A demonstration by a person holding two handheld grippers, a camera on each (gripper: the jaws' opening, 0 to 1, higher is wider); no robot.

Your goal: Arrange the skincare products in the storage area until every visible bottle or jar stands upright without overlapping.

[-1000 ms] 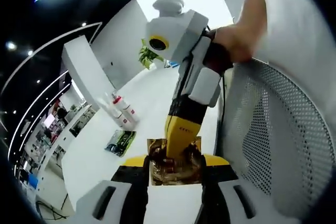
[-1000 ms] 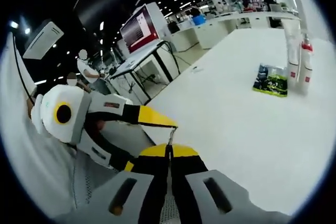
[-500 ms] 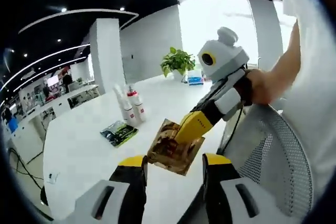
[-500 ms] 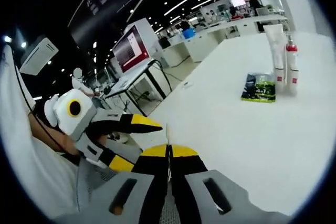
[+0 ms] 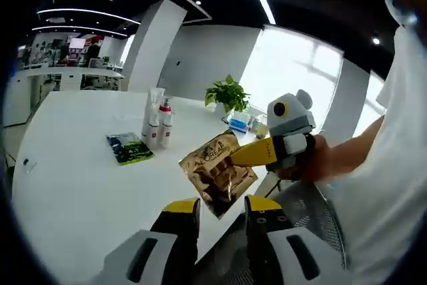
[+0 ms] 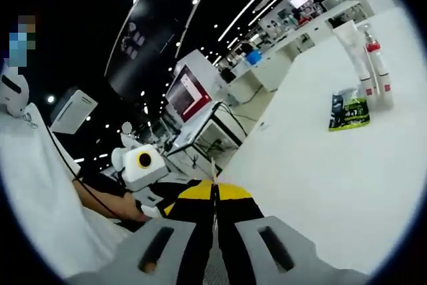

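The right gripper (image 5: 235,157) pinches a gold sachet (image 5: 217,173) edge-on, jaws closed on it, above the white table (image 5: 67,191). The left gripper (image 5: 222,206) hangs beneath, jaws parted — holding nothing. Well apart, 2 upright bottles (image 5: 157,119) stand beside a flat green packet (image 5: 129,148). Best practice — carry the sachet low, set it beside the packet without overlap, and avoid brushing the bottles.
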